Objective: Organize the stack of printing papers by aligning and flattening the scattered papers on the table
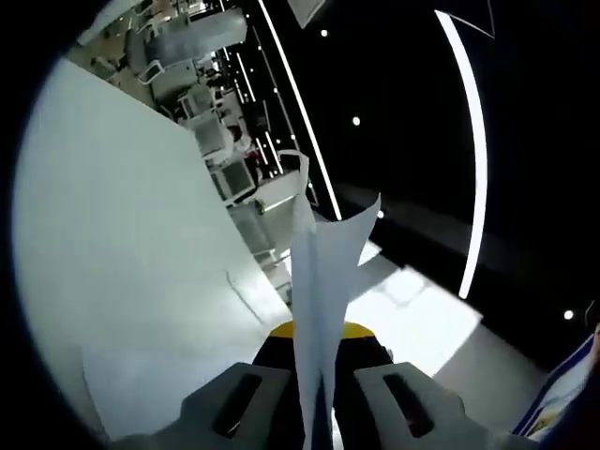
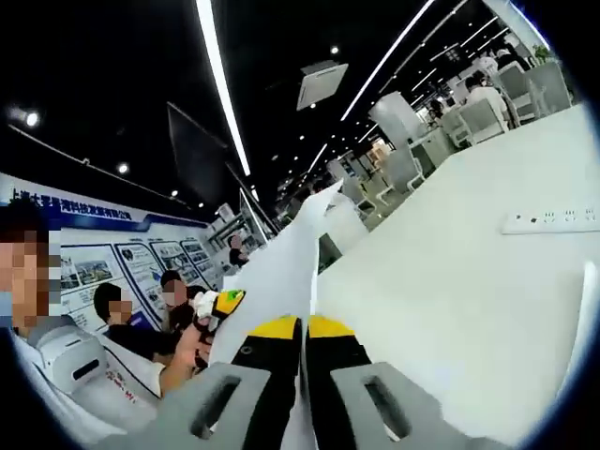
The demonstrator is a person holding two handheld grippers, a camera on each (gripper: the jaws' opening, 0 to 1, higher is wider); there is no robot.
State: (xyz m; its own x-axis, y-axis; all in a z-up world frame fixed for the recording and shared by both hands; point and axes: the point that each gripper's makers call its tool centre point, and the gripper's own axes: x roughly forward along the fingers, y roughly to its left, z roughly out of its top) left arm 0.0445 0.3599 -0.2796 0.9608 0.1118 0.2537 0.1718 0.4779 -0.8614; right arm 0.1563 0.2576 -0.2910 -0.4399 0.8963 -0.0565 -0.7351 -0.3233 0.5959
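White papers point(image 1: 319, 309) upright, edges splayed

Little legible text in either view

In the right gripper view, a blue banner point(image 2: 89, 214) along the top of the display wall carries a row of white characters, too small and blurred to read. The poster panels point(image 2: 141, 262) beneath it show printed diagrams and captions, likewise unreadable. Nothing can be read in the left gripper view.
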